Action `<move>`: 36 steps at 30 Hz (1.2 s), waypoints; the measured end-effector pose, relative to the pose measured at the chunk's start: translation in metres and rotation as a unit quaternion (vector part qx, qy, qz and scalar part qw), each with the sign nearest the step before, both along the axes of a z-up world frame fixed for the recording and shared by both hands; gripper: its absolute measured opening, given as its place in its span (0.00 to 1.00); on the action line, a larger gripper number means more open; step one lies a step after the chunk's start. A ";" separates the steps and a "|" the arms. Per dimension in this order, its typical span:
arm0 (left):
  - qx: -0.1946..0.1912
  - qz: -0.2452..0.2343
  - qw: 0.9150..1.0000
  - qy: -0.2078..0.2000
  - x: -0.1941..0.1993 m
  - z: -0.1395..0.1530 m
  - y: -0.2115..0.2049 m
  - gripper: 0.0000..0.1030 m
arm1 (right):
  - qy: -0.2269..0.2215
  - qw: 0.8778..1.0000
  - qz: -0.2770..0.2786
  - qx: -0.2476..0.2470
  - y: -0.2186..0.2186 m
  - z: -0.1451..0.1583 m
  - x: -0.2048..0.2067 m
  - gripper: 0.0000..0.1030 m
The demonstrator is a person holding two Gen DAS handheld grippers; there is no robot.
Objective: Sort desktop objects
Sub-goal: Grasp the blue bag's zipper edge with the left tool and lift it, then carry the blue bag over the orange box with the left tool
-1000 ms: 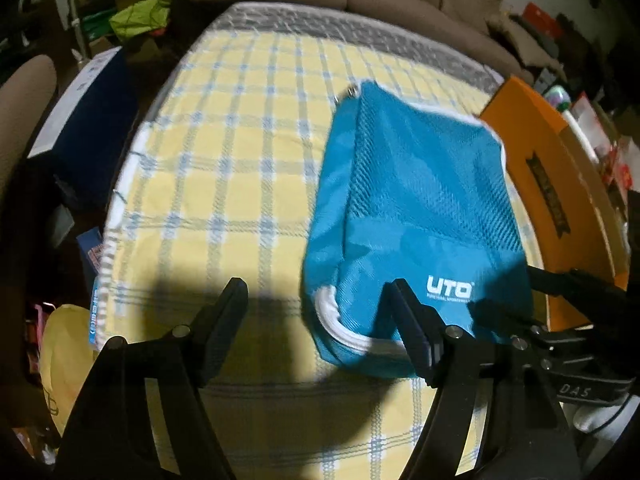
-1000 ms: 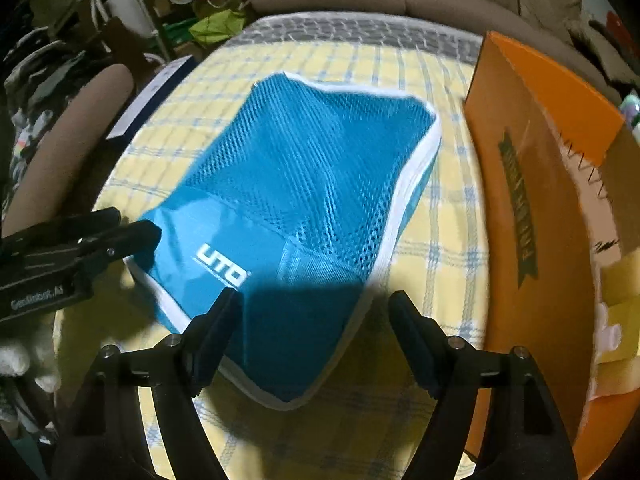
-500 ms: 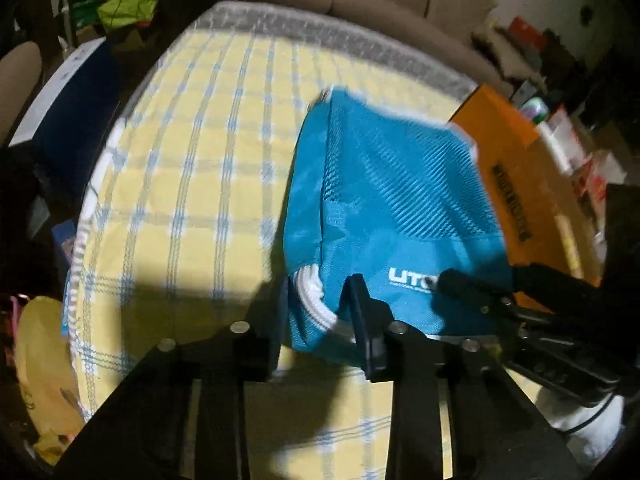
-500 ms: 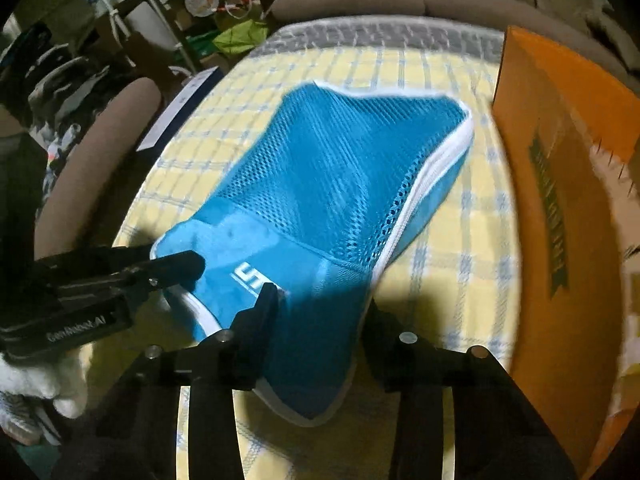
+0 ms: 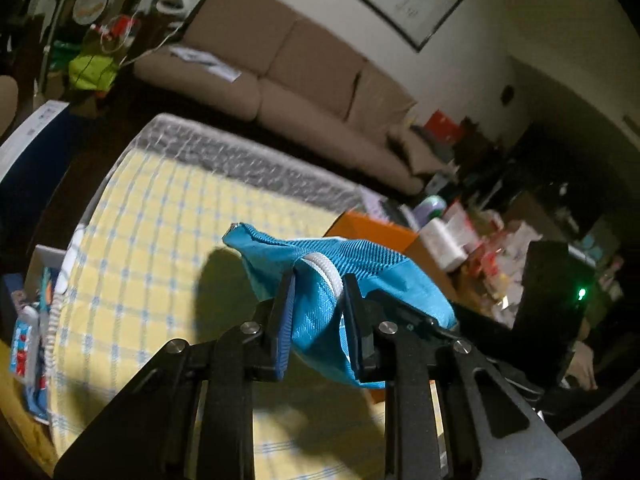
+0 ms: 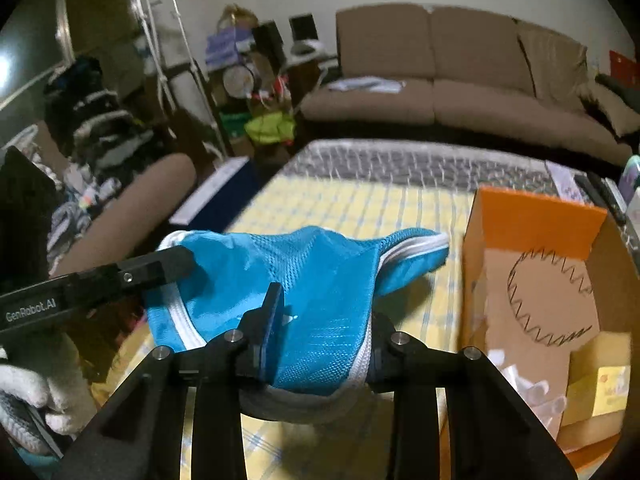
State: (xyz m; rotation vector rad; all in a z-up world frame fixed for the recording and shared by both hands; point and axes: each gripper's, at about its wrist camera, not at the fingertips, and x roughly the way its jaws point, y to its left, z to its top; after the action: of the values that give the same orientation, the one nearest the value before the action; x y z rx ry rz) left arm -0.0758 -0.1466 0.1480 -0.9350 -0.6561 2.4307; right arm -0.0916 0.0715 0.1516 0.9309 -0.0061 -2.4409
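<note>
The left tongs [image 5: 318, 304] are clamped down on the near corner of the blue mesh pouch [image 5: 320, 276], the two black fingers drawn close with a fold of blue fabric and the white zipper bunched between them. The right tongs [image 6: 320, 336] are pinched the same way on the pouch's other near corner, blue cloth and white piping squeezed between their fingers. In the right wrist view the pouch [image 6: 304, 276] hangs between the two grips and sags away ahead of them, its mesh panel drooping toward the far end, which seems to sit low over the yellow checked table [image 6: 360, 208]; whether that end touches the cloth cannot be told. The left tongs [image 6: 176, 266] reach in from the left of that view, their tip pressed into the pouch's corner, with a white-gloved hand [image 6: 36, 396] behind them lower left.

Just to the right of the right tongs stands an orange cardboard box [image 6: 532, 256], open toward the camera, with a jagged circle cut in its brown inner wall. From the left wrist the same box [image 5: 376, 236] peeks out beyond the pouch. Past the table's far edge, well ahead of both tongs, runs a brown sofa [image 6: 460, 92]
</note>
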 end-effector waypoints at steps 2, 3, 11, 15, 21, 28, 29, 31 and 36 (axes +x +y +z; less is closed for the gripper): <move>0.017 0.000 1.000 0.018 0.002 0.010 0.004 0.20 | 0.016 1.000 0.001 -0.007 0.005 0.010 0.005 0.34; 0.024 -0.001 0.999 0.032 0.005 0.018 0.005 0.20 | 0.027 1.000 0.001 -0.013 0.008 0.017 0.008 0.34; 0.023 -0.030 0.992 0.118 0.018 0.055 0.041 0.20 | 0.097 0.995 -0.014 -0.024 0.042 0.059 0.029 0.34; 0.019 -0.053 0.992 0.115 0.004 0.057 0.078 0.20 | 0.103 0.994 -0.039 -0.019 0.071 0.059 0.028 0.34; -0.011 -0.089 0.989 0.120 -0.009 0.051 0.144 0.20 | 0.102 0.990 -0.089 -0.029 0.130 0.059 0.014 0.34; -0.027 -0.112 0.986 0.118 -0.014 0.036 0.194 0.20 | 0.099 0.988 -0.112 -0.035 0.170 0.048 0.008 0.34; -0.034 -0.114 0.985 0.122 -0.015 0.036 0.200 0.20 | 0.100 0.988 -0.112 -0.035 0.174 0.046 0.007 0.34; -0.054 -0.118 0.982 0.134 -0.020 0.036 0.216 0.20 | 0.101 0.988 -0.112 -0.036 0.178 0.042 0.004 0.34; -0.095 -0.124 0.977 0.144 -0.022 0.034 0.241 0.19 | 0.106 0.987 -0.110 -0.040 0.187 0.033 -0.004 0.34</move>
State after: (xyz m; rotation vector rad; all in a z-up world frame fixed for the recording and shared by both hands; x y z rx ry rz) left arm -0.0983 0.0942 0.1819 -0.6670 -0.1954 2.3646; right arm -0.0960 0.2589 0.1842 0.6624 -0.1384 -2.7111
